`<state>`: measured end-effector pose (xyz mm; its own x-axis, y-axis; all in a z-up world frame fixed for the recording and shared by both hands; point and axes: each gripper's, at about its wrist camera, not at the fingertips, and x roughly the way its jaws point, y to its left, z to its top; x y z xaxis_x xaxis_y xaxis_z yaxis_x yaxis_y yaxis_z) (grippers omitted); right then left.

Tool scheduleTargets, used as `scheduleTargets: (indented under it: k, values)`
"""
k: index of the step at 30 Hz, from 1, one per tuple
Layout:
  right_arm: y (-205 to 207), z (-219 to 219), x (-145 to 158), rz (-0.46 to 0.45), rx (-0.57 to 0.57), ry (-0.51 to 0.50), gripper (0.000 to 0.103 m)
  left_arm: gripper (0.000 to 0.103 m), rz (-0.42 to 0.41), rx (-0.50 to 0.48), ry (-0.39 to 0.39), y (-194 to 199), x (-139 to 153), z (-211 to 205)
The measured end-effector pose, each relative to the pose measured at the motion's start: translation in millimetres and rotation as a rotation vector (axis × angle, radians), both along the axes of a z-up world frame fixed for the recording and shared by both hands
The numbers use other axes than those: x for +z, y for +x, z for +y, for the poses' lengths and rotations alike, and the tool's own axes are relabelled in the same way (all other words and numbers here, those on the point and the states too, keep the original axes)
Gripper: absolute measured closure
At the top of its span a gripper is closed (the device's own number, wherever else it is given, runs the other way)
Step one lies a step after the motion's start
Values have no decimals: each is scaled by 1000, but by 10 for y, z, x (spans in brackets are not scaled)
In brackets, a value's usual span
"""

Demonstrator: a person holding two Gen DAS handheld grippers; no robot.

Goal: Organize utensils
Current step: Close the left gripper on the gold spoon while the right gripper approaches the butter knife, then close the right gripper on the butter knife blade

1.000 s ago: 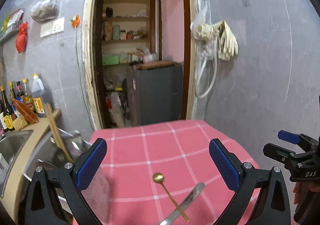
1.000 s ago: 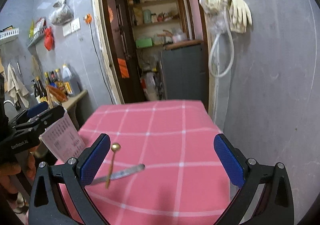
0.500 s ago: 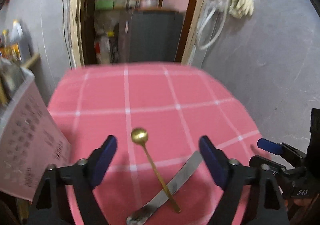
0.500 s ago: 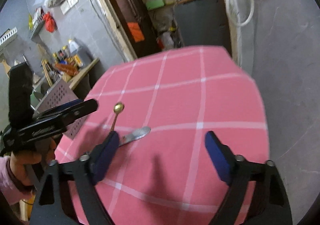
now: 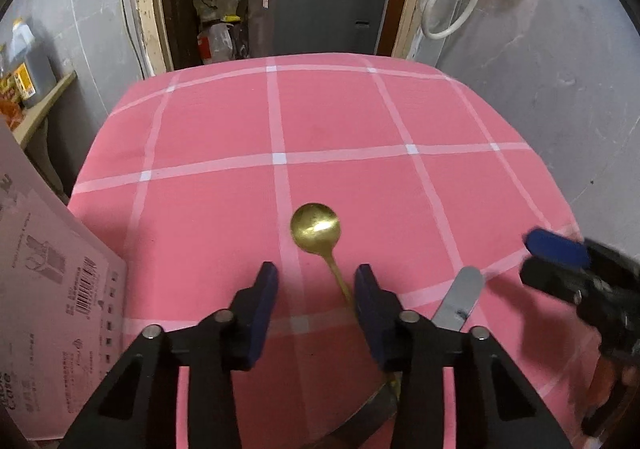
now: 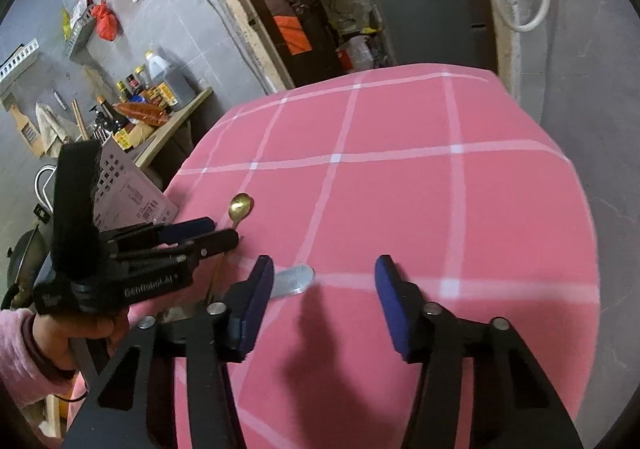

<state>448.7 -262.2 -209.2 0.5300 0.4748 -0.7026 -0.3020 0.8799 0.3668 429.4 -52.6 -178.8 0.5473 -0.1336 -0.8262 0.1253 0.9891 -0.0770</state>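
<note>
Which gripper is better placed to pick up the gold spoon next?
Left. The left gripper is open, with the gold spoon handle running between its fingers; the right gripper hangs open over the silver knife.

Spoon [image 5: 316, 229]: I see it gold, bowl up, flat on the cloth.
Knife [image 5: 456, 299]: steel, flat, crossing the spoon's handle.

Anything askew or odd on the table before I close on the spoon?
Only this: the gold spoon and the silver knife lie crossed, the spoon's handle over the knife, on the pink cloth. The left tongs are open around the handle. No spills or damage show.
</note>
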Motion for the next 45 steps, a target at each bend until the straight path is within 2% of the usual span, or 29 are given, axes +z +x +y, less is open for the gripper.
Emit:
scheduleTargets:
  k: [3, 7, 9, 14, 17, 19, 26, 28, 34, 40, 42, 45]
  values:
    - [139, 79, -40, 37, 45, 26, 58, 77, 7, 9, -13, -17, 16, 58]
    - [242, 243, -158, 102, 112, 20, 70, 88, 16, 16, -21, -4, 34, 113]
    - [246, 335, -203, 138, 153, 29, 73, 90, 23, 21, -35, -15, 34, 155]
    - [185, 377, -232, 175, 167, 23, 76, 93, 46, 35, -91, -97, 11, 231]
    - [102, 380, -207, 197, 140, 15, 76, 94, 64, 28, -108, -217, 7, 250]
    - [23, 365, -206, 230, 107, 44, 76, 95, 72, 22, -112, -282, 9, 262]
    - [-38, 414, -415, 409, -36, 194, 77, 97, 102, 33, -150, -463, 11, 344]
    - [2, 433, -449, 427, -74, 234, 77, 97, 105, 42, -158, -488, 5, 356]
    - [99, 718, -489, 428, -145, 247, 77, 97, 112, 66, -197, -546, -20, 396]
    - [198, 867, -475, 421, -177, 241, 77, 97, 168, 121, -341, -587, -80, 579]
    - [226, 940, -426, 403, -159, 179, 77, 97, 188, 132, -382, -642, -95, 596]
    - [229, 1067, -345, 374, -132, 63, 77, 97, 183, 137, -367, -752, -90, 580]
